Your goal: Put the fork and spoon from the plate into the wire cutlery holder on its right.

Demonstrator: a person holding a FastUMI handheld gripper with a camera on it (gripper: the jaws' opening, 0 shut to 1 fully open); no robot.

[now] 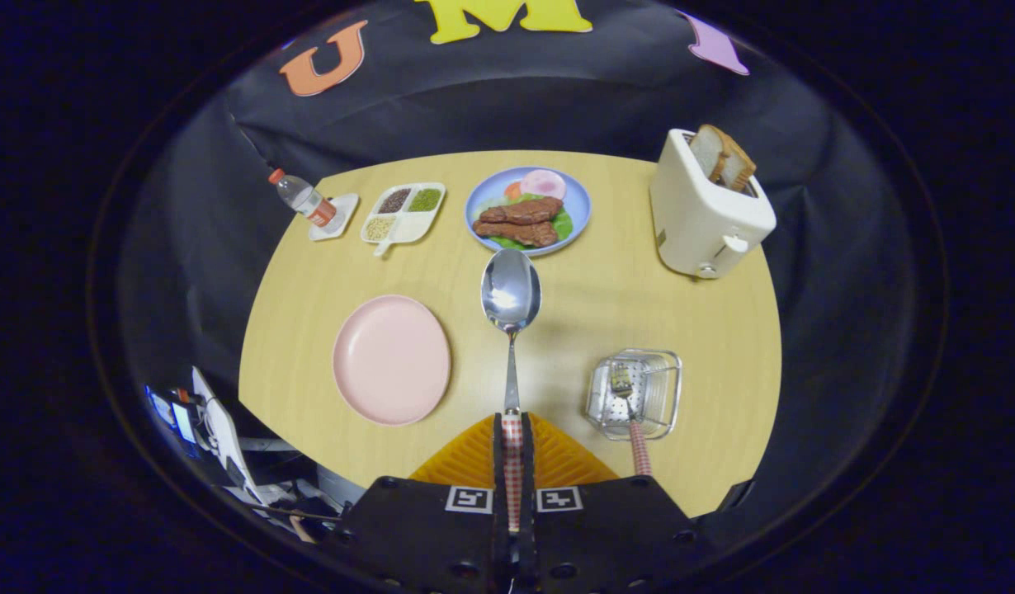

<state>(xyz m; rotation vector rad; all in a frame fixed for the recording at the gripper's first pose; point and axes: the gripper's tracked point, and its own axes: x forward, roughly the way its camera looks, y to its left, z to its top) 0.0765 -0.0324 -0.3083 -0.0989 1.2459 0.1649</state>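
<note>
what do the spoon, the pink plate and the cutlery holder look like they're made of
The shiny silver spoon with a checked handle, clamped by its handle between the jaws of the gripper, looks like polished metal: its bowl mirrors light. The round pale pink plate looks like matte plastic, perhaps melamine: even colour, no glare. The square wire cutlery holder looks like bright metal wire around a perforated base.

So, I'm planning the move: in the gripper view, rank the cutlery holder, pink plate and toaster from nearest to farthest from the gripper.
The gripper is shut on the spoon.
1. Wire cutlery holder, ahead-right, fork inside.
2. Pink plate, ahead-left, close to call with the holder.
3. Toaster, far right.
</note>
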